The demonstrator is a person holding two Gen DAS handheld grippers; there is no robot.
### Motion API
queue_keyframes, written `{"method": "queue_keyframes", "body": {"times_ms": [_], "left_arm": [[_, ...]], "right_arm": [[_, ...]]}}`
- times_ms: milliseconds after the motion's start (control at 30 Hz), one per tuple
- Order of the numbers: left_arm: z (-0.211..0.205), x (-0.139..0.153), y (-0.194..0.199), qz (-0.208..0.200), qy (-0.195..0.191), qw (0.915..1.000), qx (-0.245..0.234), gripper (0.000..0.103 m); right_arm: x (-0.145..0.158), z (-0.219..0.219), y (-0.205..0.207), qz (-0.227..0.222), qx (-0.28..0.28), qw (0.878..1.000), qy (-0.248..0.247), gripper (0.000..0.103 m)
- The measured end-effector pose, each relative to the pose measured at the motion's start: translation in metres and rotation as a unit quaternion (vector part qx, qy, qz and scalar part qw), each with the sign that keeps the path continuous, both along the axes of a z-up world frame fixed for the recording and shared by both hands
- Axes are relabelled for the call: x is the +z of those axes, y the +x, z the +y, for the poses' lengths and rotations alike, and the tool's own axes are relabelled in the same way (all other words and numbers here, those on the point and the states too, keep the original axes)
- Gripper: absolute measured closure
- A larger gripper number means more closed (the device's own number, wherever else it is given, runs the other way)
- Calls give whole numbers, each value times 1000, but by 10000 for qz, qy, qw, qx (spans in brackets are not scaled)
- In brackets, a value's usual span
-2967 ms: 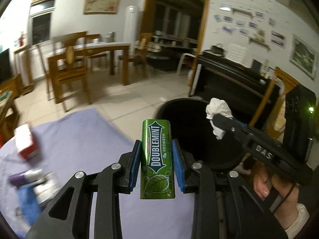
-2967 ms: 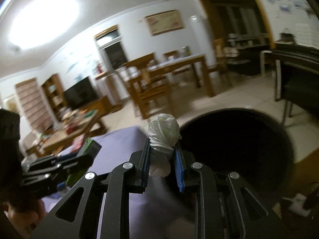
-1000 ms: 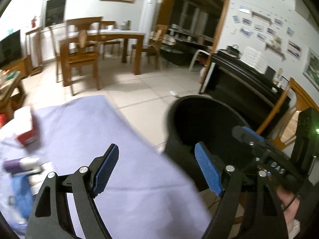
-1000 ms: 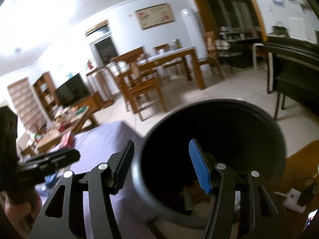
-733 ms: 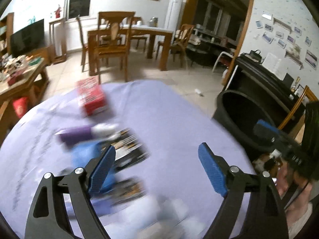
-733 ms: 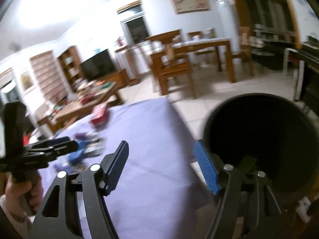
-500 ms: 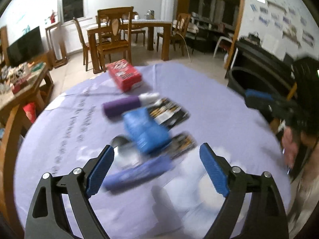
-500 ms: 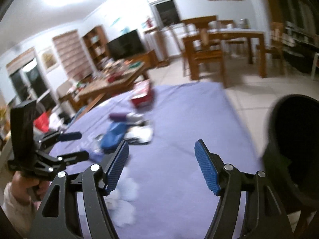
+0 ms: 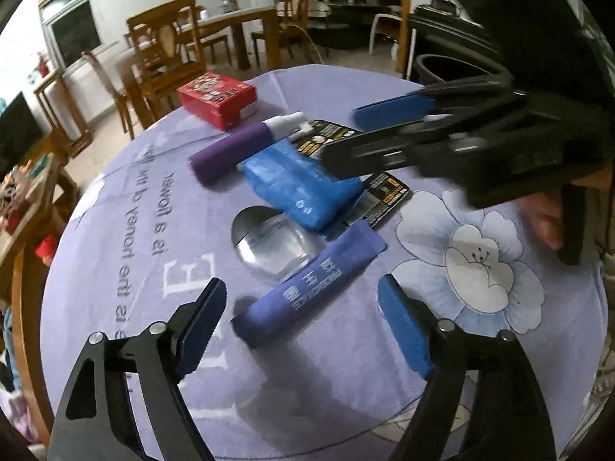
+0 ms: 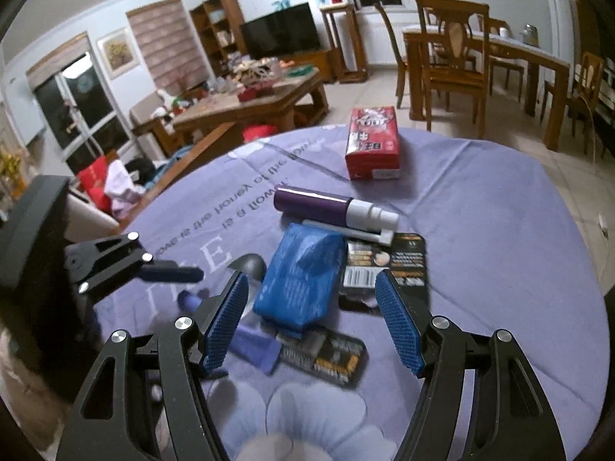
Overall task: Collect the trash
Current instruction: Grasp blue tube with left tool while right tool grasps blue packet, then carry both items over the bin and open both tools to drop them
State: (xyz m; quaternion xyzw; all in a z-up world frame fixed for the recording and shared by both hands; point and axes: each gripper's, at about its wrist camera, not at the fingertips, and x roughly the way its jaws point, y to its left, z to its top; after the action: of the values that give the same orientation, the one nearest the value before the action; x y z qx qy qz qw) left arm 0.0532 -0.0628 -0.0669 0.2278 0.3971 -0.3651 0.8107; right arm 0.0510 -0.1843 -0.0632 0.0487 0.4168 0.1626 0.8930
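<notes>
In the left wrist view, the left claw (image 9: 301, 330) hangs wide open and empty over the counter (image 9: 499, 365), which is draped in a lilac cloth printed with flowers and lettering. A violet pouch (image 9: 309, 288) lies between its blue pads and just beyond their tips. Farther off sit a clear round lid (image 9: 271, 240), a blue packet (image 9: 303, 188), black cards (image 9: 378, 198), a purple tube (image 9: 240, 146) and a red box (image 9: 217, 98). The right claw (image 9: 346, 138) reaches in from the right above the blue packet, open. A black bin (image 9: 442, 69) stands far right, off the counter. In the right wrist view, the right claw (image 10: 311, 319) is wide open and empty, with the blue packet (image 10: 301, 282) lying between its pads. The purple tube (image 10: 330, 207) and red box (image 10: 372, 148) lie farther away, and the left claw (image 10: 169, 271) shows at the left.
</notes>
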Motion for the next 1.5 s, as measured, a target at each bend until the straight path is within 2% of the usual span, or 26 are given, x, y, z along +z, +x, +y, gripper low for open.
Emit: {"method": "queue_keyframes", "body": {"times_ms": [67,167,233,300,333,467,533,700,733,867,1067,1267,1500], "left_arm": [[-1,-2,3,147,-95,9998,-46,35],[-1,-1,3,155,-141,9998,-40,40],[-1,0,-1,151,-132,9998,-56,53],[-1,1,-3,154,-127,9998,-25,62],[-2,1,-6,150,-133,9998,-5,68],[-7,2,-16,69,-145,9999,38,79],[-7,3,-17,153,-230,9996,74,85],[-8,7,-25,196,-415,9988,171,89],[-9,7,-25,216,-434,9986,192,92],[-11,12,-30,289,-629,9972,278,92],[-39,37,-43,171,-1041,9943,165,92],[-103,56,-40,115,-1394,9901,128,92],[-202,65,-38,67,-1537,9878,-236,92]], "right_arm": [[-4,7,11,58,44,9999,-81,34],[-9,18,21,119,141,9993,-310,35],[-12,23,30,153,170,9986,-482,40],[-18,27,37,241,186,9977,-609,52],[-20,28,38,260,182,9975,-633,53],[-20,21,39,226,194,9987,-409,59],[-15,13,34,153,149,9996,-185,60],[7,-15,9,-188,-63,9993,306,62],[12,-24,2,-261,-108,9987,432,62],[32,-62,-33,-619,-384,9941,798,62],[50,-117,-80,-1086,-1008,9850,889,62],[56,-196,-122,-1419,-1919,9652,1069,62],[49,-293,-162,-1649,-3050,9303,1196,62]]}}
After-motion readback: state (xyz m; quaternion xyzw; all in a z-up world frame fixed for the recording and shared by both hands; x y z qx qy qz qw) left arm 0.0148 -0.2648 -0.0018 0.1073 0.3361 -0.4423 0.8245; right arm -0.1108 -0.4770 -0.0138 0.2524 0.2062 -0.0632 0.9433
